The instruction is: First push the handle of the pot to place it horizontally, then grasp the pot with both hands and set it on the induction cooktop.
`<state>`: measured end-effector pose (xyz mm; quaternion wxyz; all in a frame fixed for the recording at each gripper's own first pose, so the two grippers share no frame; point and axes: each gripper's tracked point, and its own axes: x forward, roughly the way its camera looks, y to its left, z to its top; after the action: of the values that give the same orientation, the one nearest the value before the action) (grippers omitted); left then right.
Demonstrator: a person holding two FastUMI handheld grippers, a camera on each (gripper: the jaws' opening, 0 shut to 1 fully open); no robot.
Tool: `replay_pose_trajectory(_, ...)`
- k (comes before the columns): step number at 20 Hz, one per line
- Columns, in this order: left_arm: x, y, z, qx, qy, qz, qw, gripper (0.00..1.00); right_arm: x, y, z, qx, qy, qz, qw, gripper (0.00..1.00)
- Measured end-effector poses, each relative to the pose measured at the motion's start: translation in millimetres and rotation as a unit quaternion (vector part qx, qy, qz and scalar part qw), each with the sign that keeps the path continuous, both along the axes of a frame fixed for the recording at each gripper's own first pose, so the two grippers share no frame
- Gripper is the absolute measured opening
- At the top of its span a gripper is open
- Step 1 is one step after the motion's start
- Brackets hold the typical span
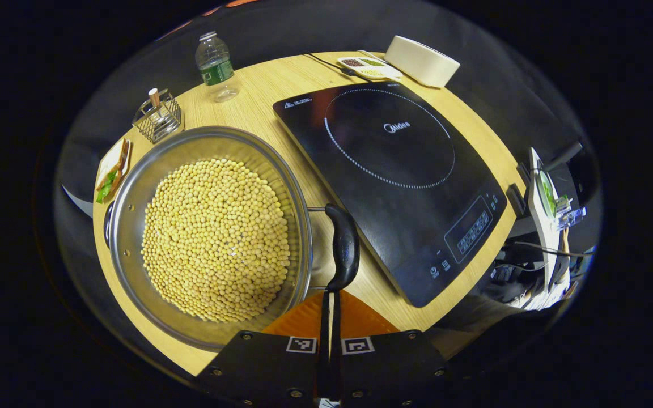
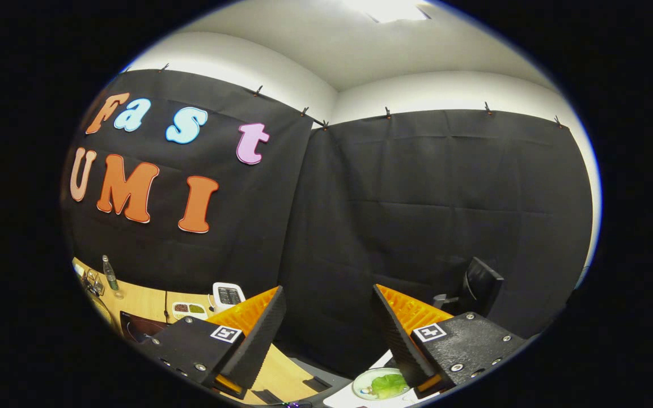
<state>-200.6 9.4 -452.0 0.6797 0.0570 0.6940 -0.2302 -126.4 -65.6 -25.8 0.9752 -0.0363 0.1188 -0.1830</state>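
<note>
Left hand-held gripper (image 1: 330, 317) clenched, empty, beside pot (image 1: 207, 226) handle (image 1: 343, 246); right hand-held gripper (image 2: 326, 334) released, facing booth wall (image 2: 417, 198).

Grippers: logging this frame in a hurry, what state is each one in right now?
Left gripper: shut, fingers together, holding nothing, just short of the pot handle.
Right gripper: open, empty, raised toward the booth wall.

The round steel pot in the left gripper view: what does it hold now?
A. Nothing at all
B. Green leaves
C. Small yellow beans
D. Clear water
C. The round steel pot holds a layer of small yellow beans that covers its bottom; it stands on the wooden table beside the black induction cooktop, not on it.
</note>
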Motion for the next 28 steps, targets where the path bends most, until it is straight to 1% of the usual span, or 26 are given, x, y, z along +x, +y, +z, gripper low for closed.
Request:
replay_pose_trajectory(2, 10.9, -8.8, -0.7, 0.001, -0.007, 0.003, 1.000, 0.01, -8.5, -4.5, -3.8, 0.002, 0.005, -0.008, 1.000, 0.94)
replay_pose_trajectory(6, 25.6, -15.7, 1.1, 0.011, -0.029, -0.012, 0.999, 0.02, -20.0, -8.2, -6.7, -0.004, 0.013, -0.017, 1.000, 0.94)
replay_pose_trajectory(8, 32.6, -19.4, -0.8, 0.012, -0.036, -0.005, 0.999, 0.01, -23.0, -6.2, -8.6, 0.000, 0.013, -0.019, 1.000, 0.94)
replay_pose_trajectory(12, 45.0, -30.6, 3.2, 0.005, -0.042, 0.023, 0.999, 0.02, -26.3, 4.6, -12.4, 0.004, 0.018, -0.011, 1.000, 0.94)
replay_pose_trajectory(15, 53.6, -34.2, 0.4, 0.003, -0.053, 0.040, 0.998, 0.01, -24.0, 14.2, -11.8, 0.001, 0.018, 0.001, 1.000, 0.94)
replay_pose_trajectory(18, 65.4, -39.3, -0.7, 0.000, -0.063, 0.056, 0.996, 0.02, -16.7, 27.7, -11.1, 0.011, 0.014, 0.016, 1.000, 0.95)
replay_pose_trajectory(22, 81.6, -46.4, -1.1, -0.006, -0.074, 0.078, 0.994, 0.02, -3.6, 55.4, -15.6, 0.022, 0.017, 0.046, 0.999, 0.95)
replay_pose_trajectory(24, 88.1, -51.6, -1.5, -0.007, -0.077, 0.082, 0.994, 0.01, 3.0, 74.4, -20.5, 0.026, 0.020, 0.065, 0.997, 0.95)
replay_pose_trajectory(28, 90.4, -55.3, -2.0, -0.006, -0.085, 0.078, 0.993, 0.02, 11.8, 109.5, -31.9, 0.037, 0.034, 0.100, 0.994, 0.94)
